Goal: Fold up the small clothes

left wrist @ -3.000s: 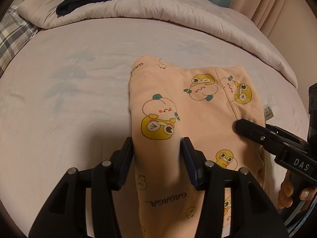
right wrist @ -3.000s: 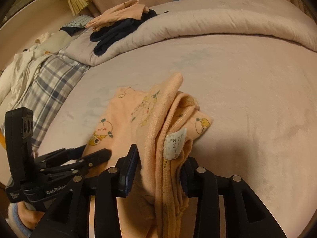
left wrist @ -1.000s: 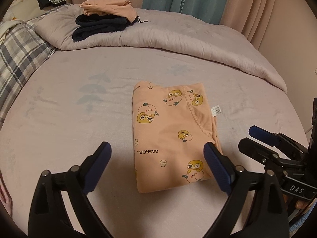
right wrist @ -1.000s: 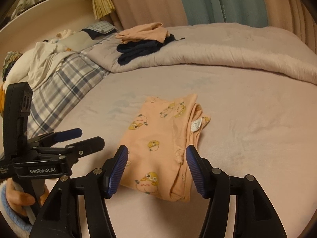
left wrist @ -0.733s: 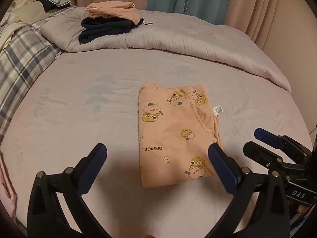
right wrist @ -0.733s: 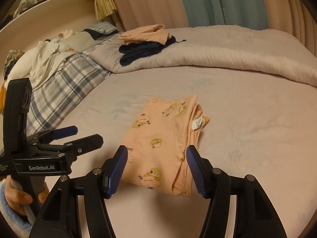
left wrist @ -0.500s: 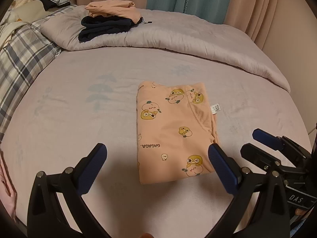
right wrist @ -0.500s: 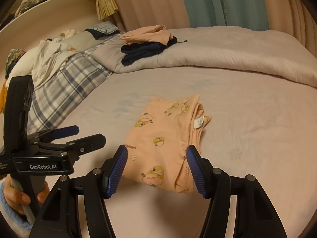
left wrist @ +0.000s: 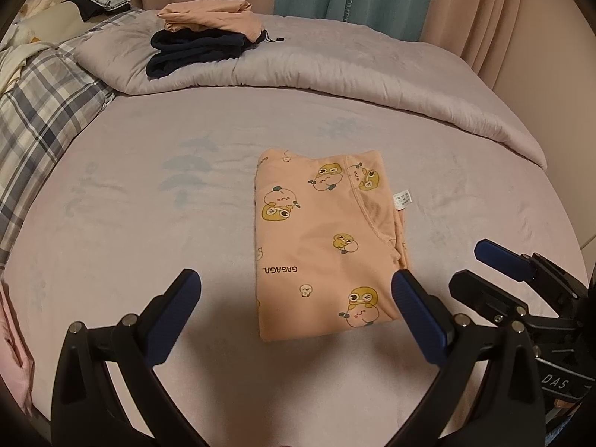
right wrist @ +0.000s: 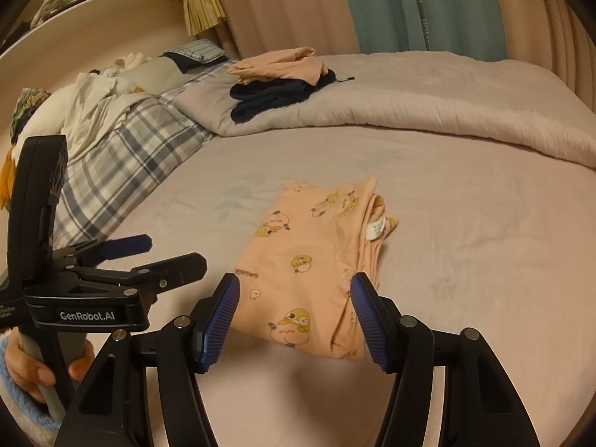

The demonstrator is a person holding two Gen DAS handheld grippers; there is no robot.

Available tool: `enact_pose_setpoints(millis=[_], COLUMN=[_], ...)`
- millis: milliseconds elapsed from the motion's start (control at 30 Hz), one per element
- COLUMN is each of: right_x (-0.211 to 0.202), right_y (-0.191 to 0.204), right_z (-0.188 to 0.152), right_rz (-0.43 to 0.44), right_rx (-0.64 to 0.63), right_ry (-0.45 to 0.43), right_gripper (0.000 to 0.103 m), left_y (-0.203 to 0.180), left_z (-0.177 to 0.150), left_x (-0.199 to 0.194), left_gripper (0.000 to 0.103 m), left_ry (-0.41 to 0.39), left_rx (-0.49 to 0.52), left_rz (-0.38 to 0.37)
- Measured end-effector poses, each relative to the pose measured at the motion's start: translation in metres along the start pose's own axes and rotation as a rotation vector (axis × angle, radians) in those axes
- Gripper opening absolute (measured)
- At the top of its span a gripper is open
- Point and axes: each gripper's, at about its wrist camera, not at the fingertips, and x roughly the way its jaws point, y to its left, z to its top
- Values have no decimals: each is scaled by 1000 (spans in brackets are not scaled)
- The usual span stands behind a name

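A small peach garment [left wrist: 324, 238] printed with cartoon ducks lies folded flat into a rectangle on the pink bed sheet [left wrist: 149, 223]. A white label shows at its right edge. My left gripper [left wrist: 294, 283] hovers wide open just short of its near edge and touches nothing. To the right, my right gripper [right wrist: 295, 283] stands open above the garment's [right wrist: 316, 257] near end, pads clear of the cloth. Each gripper shows in the other's view: the right gripper [left wrist: 471, 266] at the right edge, the left gripper [right wrist: 171, 251] at the left, held by a hand.
A rolled lavender quilt [left wrist: 335, 70] crosses the far side of the bed, with a stack of folded clothes [left wrist: 205, 33] on it, peach over navy. A plaid blanket [left wrist: 37, 111] and loose laundry lie at the left. Curtains hang behind.
Three seconds ago both grippers were shut on the garment; both have let go and drawn back. The garment now lies flat. Over the last second the left jaws widened slightly.
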Motion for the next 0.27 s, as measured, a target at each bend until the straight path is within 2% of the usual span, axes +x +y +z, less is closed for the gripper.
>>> enact_pose_setpoints(millis=[267], right_x=[-1], right_y=[1], right_z=[0], right_rz=[-6], right_rx=[0], right_ry=[4], right_gripper=[62], left_y=[-4], left_z=[-1], left_x=[-1], left_gripper=[102], left_ry=[-8], left_rx=[11], left_rz=[1])
